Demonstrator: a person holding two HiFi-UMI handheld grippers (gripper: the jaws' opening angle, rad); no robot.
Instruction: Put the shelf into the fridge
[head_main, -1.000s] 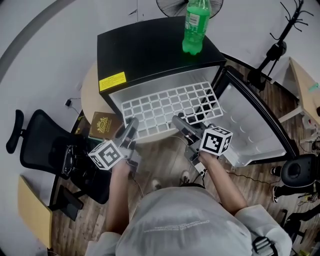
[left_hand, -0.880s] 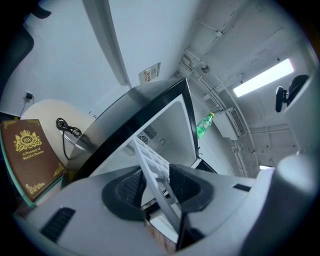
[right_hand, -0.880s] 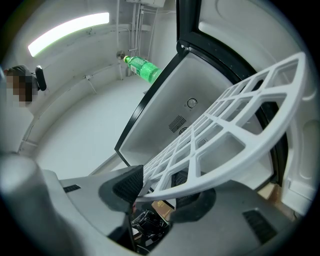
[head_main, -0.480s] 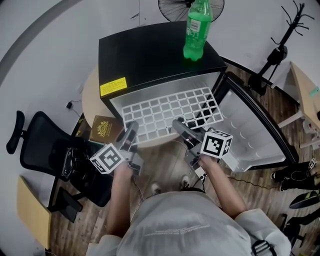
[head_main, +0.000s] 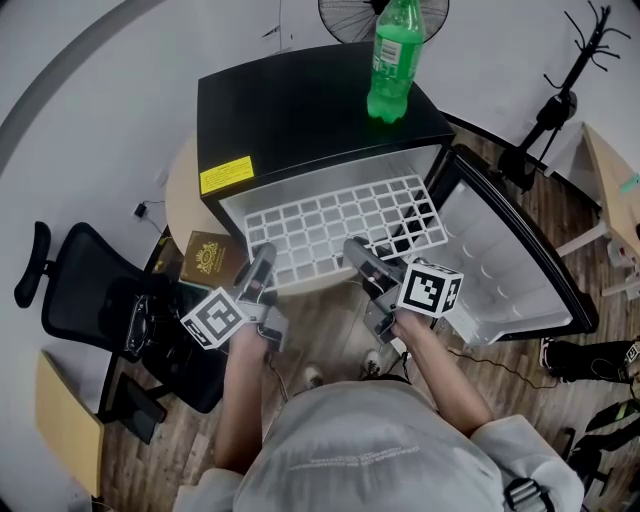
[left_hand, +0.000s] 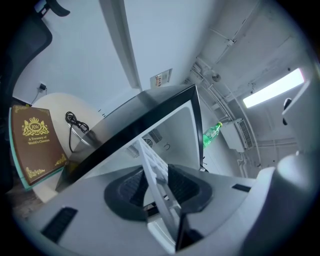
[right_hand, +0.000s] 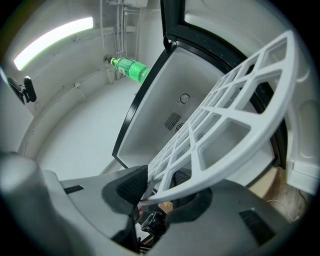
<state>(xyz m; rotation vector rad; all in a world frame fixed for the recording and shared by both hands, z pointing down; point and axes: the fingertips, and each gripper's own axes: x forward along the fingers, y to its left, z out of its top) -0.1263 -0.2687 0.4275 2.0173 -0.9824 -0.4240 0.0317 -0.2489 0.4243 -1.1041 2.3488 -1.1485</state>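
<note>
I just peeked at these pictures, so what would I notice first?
Probably the white grid shelf sticking out of the open black fridge. The left claw and the right claw are closing on its front edge, which sits between their jaws. Then there's the bright green bottle standing on top of the fridge.

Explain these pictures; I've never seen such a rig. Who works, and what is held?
No robot: a person holds a two-jaw tool in each hand. One camera sits on the person's head; the other two ride on the tools, looking along their jaws. The jaws of the left gripper and the right gripper are closing, with the edge of the white grid shelf between them. The shelf pokes into the open black fridge; a green bottle stands on top.
</note>
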